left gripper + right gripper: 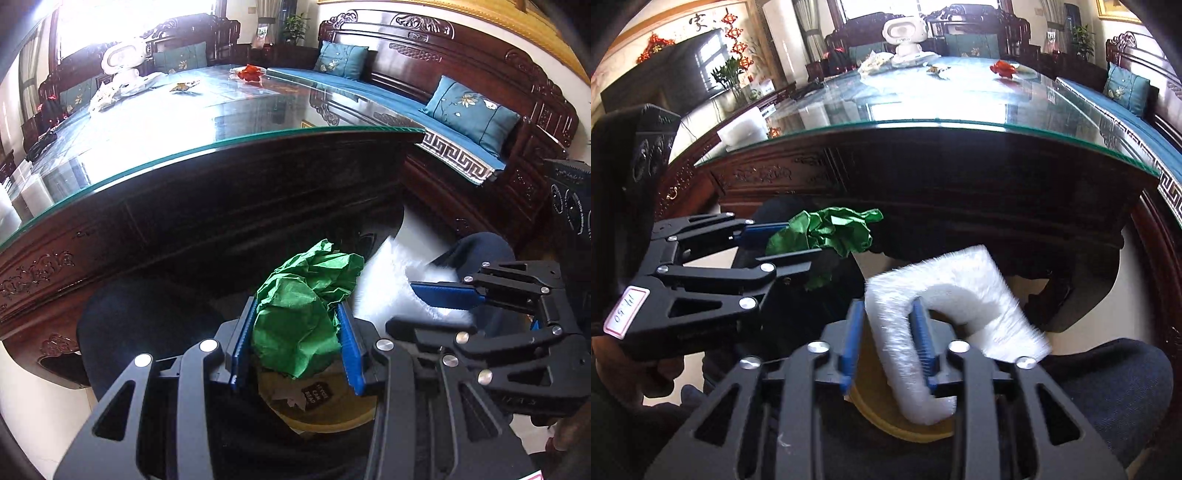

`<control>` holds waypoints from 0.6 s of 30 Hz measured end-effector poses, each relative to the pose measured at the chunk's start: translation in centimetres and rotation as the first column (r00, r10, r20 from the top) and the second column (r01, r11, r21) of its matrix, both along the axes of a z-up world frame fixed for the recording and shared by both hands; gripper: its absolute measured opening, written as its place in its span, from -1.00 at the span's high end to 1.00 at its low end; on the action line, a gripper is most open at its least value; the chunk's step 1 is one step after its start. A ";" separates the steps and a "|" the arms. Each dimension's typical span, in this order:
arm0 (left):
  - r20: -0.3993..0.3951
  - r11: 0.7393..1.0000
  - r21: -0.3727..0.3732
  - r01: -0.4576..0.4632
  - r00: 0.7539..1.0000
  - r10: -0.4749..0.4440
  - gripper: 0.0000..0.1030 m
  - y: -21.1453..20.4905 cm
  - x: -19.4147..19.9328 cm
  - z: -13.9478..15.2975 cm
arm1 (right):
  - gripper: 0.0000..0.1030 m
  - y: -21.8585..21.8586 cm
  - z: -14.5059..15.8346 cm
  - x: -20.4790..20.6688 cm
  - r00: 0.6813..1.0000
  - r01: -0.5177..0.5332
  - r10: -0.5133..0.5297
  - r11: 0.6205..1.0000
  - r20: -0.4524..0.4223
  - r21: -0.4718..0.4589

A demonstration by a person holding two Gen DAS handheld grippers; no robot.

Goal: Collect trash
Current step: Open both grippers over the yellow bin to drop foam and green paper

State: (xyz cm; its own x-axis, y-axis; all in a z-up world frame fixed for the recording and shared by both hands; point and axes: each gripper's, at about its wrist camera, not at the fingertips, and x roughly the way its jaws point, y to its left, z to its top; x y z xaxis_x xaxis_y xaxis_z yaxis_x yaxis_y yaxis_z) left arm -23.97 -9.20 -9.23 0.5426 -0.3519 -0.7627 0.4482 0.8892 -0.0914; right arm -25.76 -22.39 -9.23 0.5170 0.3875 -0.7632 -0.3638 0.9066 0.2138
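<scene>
Left tool (297, 341) clamps crumpled green paper (303, 310); right tool (888, 347) clamps upright foam piece (945, 314)

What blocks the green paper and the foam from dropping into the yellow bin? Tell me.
Nothing visible. The left gripper holds the green paper and the right gripper the foam, both just above the bin. Its opening is mostly hidden.

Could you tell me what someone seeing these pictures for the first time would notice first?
First, the crumpled green paper clamped in the left hand-held gripper, low in front of the dark carved table. Beside it, the right hand-held gripper grips a curved white foam piece, both held above a yellowish bin. Farther off, a red scrap lies on the glass tabletop near its far end.
</scene>
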 end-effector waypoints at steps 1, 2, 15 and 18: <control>-0.003 1.000 0.002 0.003 1.000 -0.003 0.18 -0.1 0.0 -0.1 | 0.31 -0.2 -0.2 0.0 1.000 0.003 -0.003 1.000 -0.012 0.004; -0.004 1.000 0.003 0.005 1.000 -0.005 0.18 -0.1 0.1 -0.1 | 0.28 -0.3 -0.4 0.0 1.000 0.007 -0.007 1.000 -0.018 0.002; -0.042 0.998 0.011 0.059 0.997 -0.059 0.18 -2.2 0.1 -0.7 | 0.27 -3.5 0.8 -0.3 0.996 0.085 -0.086 0.995 0.016 0.052; -0.044 0.996 0.024 0.083 0.996 -0.082 0.15 -3.0 -0.1 -0.9 | 0.25 -4.4 1.0 -0.3 0.994 0.104 -0.105 0.993 0.024 0.057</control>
State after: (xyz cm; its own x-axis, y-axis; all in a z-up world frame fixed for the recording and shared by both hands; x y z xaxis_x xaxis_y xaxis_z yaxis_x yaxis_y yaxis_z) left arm -24.10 -12.19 -10.09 0.4792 -0.3741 -0.7940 0.5159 0.8519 -0.0901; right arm -26.06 -26.76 -8.26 0.5772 0.3720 -0.7270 -0.2742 0.9268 0.2566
